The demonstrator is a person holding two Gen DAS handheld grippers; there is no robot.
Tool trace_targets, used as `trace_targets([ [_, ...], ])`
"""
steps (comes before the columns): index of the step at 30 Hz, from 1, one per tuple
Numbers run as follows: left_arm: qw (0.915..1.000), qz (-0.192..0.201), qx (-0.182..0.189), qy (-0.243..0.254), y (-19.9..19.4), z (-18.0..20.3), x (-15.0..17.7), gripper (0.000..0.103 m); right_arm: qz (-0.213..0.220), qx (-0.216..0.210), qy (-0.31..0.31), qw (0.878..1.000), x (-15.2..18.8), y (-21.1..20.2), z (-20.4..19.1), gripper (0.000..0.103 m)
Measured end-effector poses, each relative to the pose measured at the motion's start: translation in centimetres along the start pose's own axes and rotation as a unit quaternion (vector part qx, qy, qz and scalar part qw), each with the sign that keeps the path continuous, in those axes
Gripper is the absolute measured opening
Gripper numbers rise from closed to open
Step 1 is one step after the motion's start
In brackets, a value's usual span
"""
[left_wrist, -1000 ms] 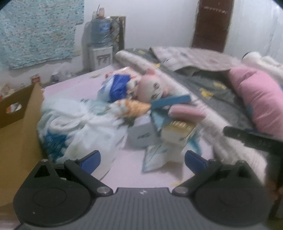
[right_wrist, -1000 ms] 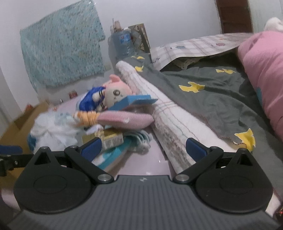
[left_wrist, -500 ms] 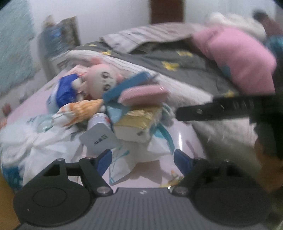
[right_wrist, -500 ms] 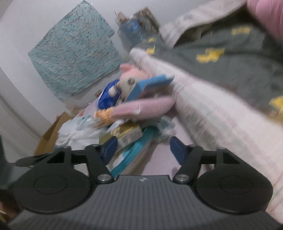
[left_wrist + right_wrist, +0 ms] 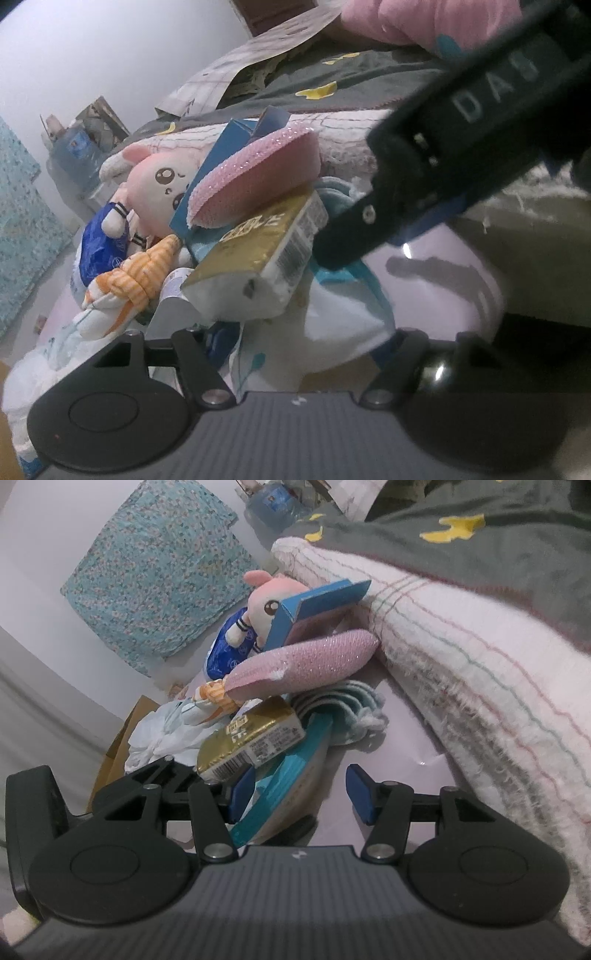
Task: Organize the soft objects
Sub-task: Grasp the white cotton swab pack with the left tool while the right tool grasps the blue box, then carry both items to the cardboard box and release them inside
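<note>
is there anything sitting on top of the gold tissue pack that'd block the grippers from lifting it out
Yes. The pink glittery sponge pad lies across the top of the gold tissue pack, with the blue cardboard box leaning just behind it. The right gripper and left gripper are closing low, at the teal-edged white packet.

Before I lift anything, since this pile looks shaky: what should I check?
1. Left claw gripping the teal-white pack: jaws closing round it; cannot tell.
2. Right claw gripping that pack's edge: jaws closing, right finger apart from it; not ok.
3. Pack free of load: gold pack and pink pad sit on top; not ok.
4. Claws clear of each other: close together; cannot tell.
5. Cardboard box in sight: ok.
</note>
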State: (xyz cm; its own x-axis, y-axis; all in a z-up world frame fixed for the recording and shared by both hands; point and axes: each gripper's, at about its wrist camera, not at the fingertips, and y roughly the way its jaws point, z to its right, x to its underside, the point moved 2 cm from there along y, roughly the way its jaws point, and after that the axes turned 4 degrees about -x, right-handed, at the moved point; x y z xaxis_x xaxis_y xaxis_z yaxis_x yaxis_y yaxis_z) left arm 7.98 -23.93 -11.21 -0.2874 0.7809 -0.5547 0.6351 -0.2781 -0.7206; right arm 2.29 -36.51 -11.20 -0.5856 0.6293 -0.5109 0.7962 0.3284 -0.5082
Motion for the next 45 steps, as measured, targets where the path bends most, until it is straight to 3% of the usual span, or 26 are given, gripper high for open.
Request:
trace_targets([
  [6, 0.9994, -0.005, 0.021, -0.029, -0.4, -1.2, 0.3, 0.051, 0.006, 0.003, -0.004, 1.000, -0.4, -0.8, -0.5, 0.054],
  [10, 0.9943, -0.011, 0.061, -0.087, -1.7, -3.0, 0.3, 0.046, 0.031, 0.013, -0.017, 0.999, -1.4, -3.2, -1.0, 0.055],
  [14, 0.9751, -0.014, 0.131, -0.178, -3.3, -5.6, 0.8, 0.045, 0.062, 0.009, -0.026, 0.998, -3.3, -5.4, -1.7, 0.056],
  [20, 0.9412, 0.030, 0.191, -0.277, -5.9, -8.5, 1.6, 0.043, 0.097, -0.002, -0.010, 0.995, -8.0, -5.6, -2.4, 0.058],
  [25, 0.9312, 0.083, 0.178, -0.307, -7.6, -10.2, 1.6, 0.043, 0.074, 0.004, 0.052, 0.996, -11.8, -1.9, -1.3, 0.058],
  [31, 0.9135, 0.144, 0.137, -0.355, -8.9, -12.7, 1.8, 0.043, 0.031, 0.030, 0.127, 0.991, -12.9, 2.7, 1.2, 0.057],
  [34, 0.9003, 0.173, 0.120, -0.381, -9.5, -14.2, 2.0, 0.043, 0.033, 0.024, 0.138, 0.990, -13.2, 3.7, 1.7, 0.054],
  [38, 0.8836, 0.191, 0.109, -0.413, -10.0, -15.9, 2.3, 0.043, 0.037, 0.019, 0.142, 0.989, -13.5, 4.8, 2.1, 0.038],
  [45, 0.8387, 0.231, 0.108, -0.481, -12.1, -18.3, 4.3, 0.043, 0.074, -0.024, 0.126, 0.989, -13.8, 2.8, 0.4, 0.020],
])
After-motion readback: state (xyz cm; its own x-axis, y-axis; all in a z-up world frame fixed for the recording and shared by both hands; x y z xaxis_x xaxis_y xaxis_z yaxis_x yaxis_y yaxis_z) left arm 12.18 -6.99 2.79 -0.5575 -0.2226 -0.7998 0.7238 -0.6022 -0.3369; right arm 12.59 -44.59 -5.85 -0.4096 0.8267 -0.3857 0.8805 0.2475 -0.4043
